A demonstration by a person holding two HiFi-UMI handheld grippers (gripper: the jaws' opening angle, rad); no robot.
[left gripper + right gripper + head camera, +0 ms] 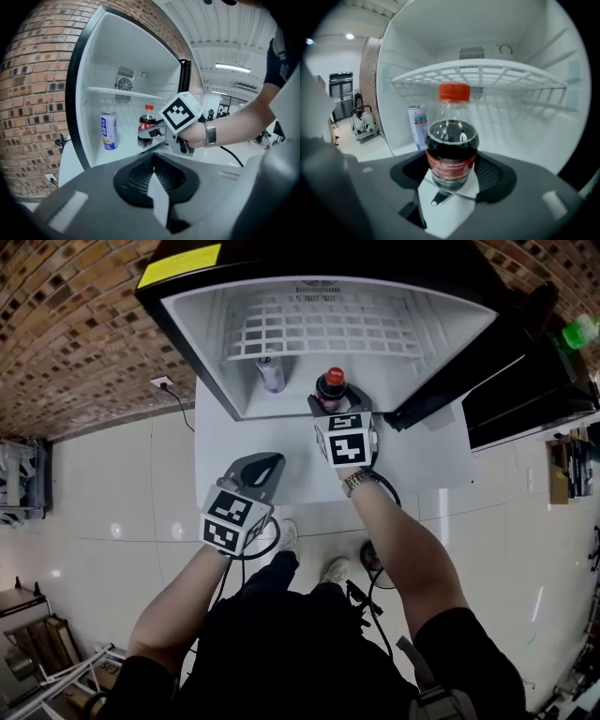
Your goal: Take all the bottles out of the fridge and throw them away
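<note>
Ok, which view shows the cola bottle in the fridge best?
The right gripper view: the cola bottle fills the centre, red cap to label, upright between the jaws. The head view shows only its cap and shoulders from above; the left gripper view shows it small, its lower part behind the right gripper.

The cola bottle [451, 140] is clear, glossy plastic with a smooth red cap and a shiny printed label. The drink can [108, 130] looks like thin metal under a satin print. The fridge [202, 343] is lined in smooth white plastic, and its wire shelf [323, 324] has a white coating. The left gripper [153, 171] and right gripper [450, 180] are matt grey plastic with ribbed black pads [140, 173]. The brick wall [75, 324] is rough, the floor tiles [103, 521] gleam, and the wristwatch [210, 133] band is polished metal.
</note>
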